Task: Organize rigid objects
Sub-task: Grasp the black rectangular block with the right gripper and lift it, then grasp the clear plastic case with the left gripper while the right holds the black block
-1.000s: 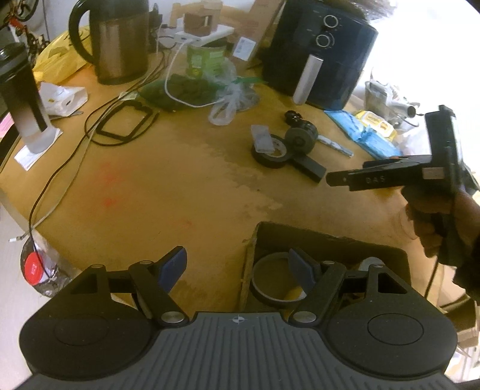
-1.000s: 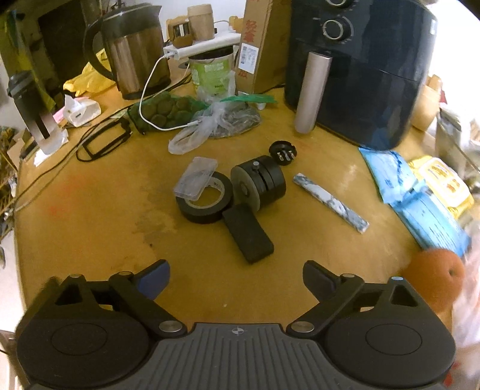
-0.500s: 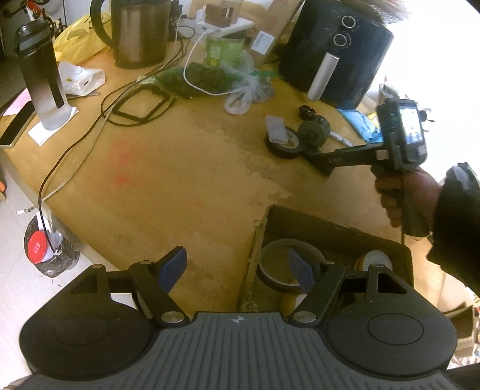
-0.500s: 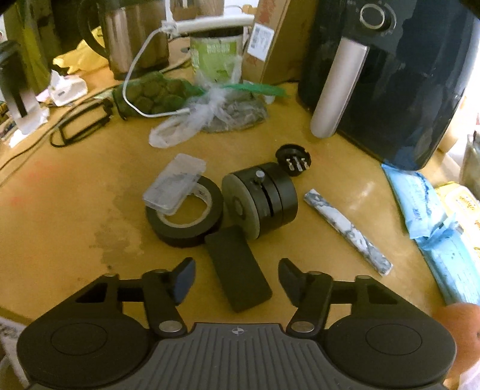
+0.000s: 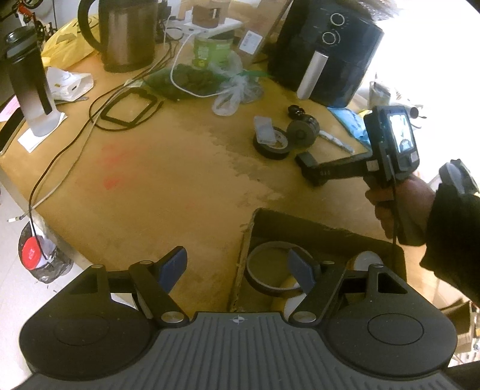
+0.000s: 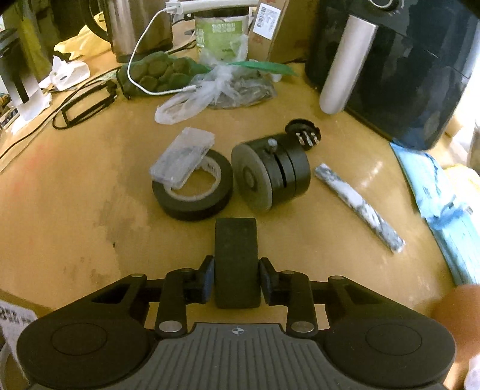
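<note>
No label reads clearly. The right gripper (image 6: 236,282), tilted steeply down, has just closed its fingers (image 6: 208,279) on the black block (image 6: 236,258); the left gripper (image 5: 237,267) hovers released over the cardboard box (image 5: 315,231).

My left wrist view looks steeply down from higher up at the near edge of the tabletop (image 5: 156,168), over a cardboard box (image 5: 315,231). My right wrist view sits low and close. Both share the black tape roll (image 5: 271,144) (image 6: 193,192), the air fryer (image 5: 327,54) (image 6: 399,75) and the kettle (image 5: 126,33) (image 6: 138,27).
</note>
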Motion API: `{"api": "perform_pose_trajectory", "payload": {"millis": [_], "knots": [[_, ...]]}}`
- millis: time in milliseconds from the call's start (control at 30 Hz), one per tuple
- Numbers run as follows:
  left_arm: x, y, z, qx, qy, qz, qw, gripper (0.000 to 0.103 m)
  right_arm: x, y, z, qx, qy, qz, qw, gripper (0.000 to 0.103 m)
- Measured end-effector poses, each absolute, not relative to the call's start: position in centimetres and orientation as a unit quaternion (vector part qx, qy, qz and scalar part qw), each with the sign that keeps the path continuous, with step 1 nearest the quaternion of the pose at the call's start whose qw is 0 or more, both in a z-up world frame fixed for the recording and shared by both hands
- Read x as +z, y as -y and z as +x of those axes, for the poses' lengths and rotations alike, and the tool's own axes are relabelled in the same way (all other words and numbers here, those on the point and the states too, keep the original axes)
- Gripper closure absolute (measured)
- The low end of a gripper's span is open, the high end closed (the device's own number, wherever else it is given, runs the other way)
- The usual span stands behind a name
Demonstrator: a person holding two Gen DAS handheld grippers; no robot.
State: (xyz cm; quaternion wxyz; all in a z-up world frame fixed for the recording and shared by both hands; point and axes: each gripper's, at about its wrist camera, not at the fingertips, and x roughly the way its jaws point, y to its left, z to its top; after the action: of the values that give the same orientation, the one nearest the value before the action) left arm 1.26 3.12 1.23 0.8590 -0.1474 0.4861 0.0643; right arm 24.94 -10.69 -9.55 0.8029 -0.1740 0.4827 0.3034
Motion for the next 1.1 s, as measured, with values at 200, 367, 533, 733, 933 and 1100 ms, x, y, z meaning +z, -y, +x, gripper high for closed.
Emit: {"api": "perform_pose_trajectory", "payload": {"millis": [200, 367, 533, 733, 933, 1100], "knots": [[1.2, -2.5, 1.9, 0.045, -0.487, -0.139, 0.861, 0.029, -9.6, 11.0, 24.2, 0.296, -0.485, -0.183, 0.802, 0.063], [1.3, -1.8, 2.7, 0.030, -0.486, -0.122, 0.865, 0.029, -9.7, 11.0, 24.8, 0.306, -0.484, -0.174, 0.801, 0.067], [1.6, -1.4, 3.7, 0.021, -0.480, -0.104, 0.871, 0.029, -8.8, 11.2, 24.1, 0.312, -0.485, -0.171, 0.799, 0.069], [2.0, -1.4, 5.8, 0.012, -0.465, -0.087, 0.881, 0.029, -5.4, 12.7, 23.0, 0.288, -0.474, -0.147, 0.819, 0.069], [2.3, -1.3, 8.3, 0.010, -0.450, -0.066, 0.891, 0.029, -2.3, 15.2, 21.5, 0.265, -0.469, -0.107, 0.835, 0.069], [1.7, -1.2, 10.3, 0.002, -0.447, -0.047, 0.893, 0.029, -1.0, 17.5, 20.1, 0.245, -0.471, -0.078, 0.844, 0.069]]}}
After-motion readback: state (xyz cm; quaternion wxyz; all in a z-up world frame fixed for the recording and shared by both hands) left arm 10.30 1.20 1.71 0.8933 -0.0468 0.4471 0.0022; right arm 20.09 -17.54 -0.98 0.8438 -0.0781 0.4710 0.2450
